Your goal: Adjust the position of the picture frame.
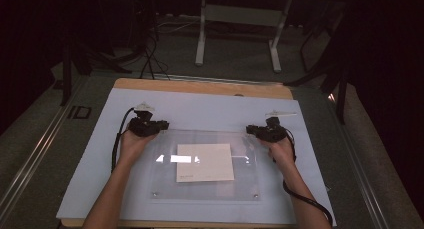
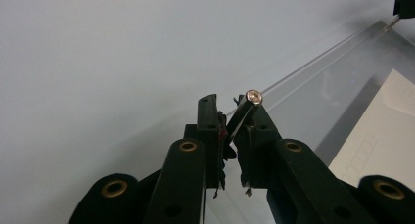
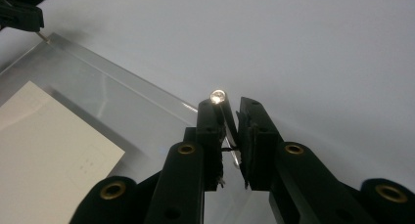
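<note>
A: Entry. Each gripper holds a small metal pin. Left gripper [image 2: 234, 117]: jaws nearly together, clamped on the shank of a pin [image 2: 245, 108], its round polished head sticking up past the tips. Right gripper [image 3: 231, 117]: same, jaws nearly shut on the right pin [image 3: 221, 106], head glinting.

B: Where do they sit on the table?

A: In the high view the left gripper [image 1: 148, 126] is at the far left corner of the clear panel [image 1: 205, 189], the right gripper [image 1: 266, 131] at the far right corner. The panel lies flat on the pale blue mat [image 1: 210, 109], near its front edge, with a cream sheet [image 1: 204, 162] under or inside it; I cannot tell which.

B: Handling?

A: Pins, by my judgement: light, stiff, smooth metal, so slippery. The left one sits tilted between the pads and could twist or drop. Grip the shank just under the head, squarely. The panel looks like rigid acrylic, glossy, easily scratched, heavier than it seems; take it by the edges.

B: Appearance?

A: Pins are silvery, slim, with a flat round cap. The panel is transparent, with two small fasteners at the near corners and glare across the middle.
</note>
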`<action>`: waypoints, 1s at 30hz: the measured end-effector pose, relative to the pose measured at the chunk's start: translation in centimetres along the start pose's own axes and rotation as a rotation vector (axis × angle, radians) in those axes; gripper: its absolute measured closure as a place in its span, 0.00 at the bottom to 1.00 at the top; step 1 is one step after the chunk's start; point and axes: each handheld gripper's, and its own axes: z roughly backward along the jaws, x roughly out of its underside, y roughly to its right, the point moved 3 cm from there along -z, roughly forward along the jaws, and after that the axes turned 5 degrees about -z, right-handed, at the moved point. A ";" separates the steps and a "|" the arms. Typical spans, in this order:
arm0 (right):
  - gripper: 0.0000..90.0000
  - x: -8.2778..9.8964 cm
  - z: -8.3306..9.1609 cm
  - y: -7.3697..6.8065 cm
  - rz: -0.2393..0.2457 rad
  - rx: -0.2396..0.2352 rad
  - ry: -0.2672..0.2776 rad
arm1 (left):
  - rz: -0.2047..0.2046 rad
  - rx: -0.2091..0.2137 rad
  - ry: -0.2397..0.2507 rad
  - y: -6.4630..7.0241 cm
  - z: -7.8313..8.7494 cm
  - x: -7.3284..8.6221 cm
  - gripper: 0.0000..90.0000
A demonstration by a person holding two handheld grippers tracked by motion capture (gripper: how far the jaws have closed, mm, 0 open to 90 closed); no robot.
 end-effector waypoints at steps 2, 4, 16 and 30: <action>0.89 0.1 -0.3 0.2 -0.003 0.007 -0.004 | 0.001 -0.008 -0.011 0.0 -0.3 0.2 0.90; 0.89 0.1 -0.6 0.3 -0.003 0.014 -0.014 | 0.017 -0.021 -0.012 -0.1 -0.6 0.4 0.90; 0.89 0.6 -0.7 0.1 0.007 0.013 -0.026 | 0.033 -0.052 0.007 -0.2 -0.9 0.5 0.90; 0.89 1.1 -0.8 0.0 0.024 0.021 0.020 | -0.001 -0.104 0.061 0.3 -0.9 1.1 0.91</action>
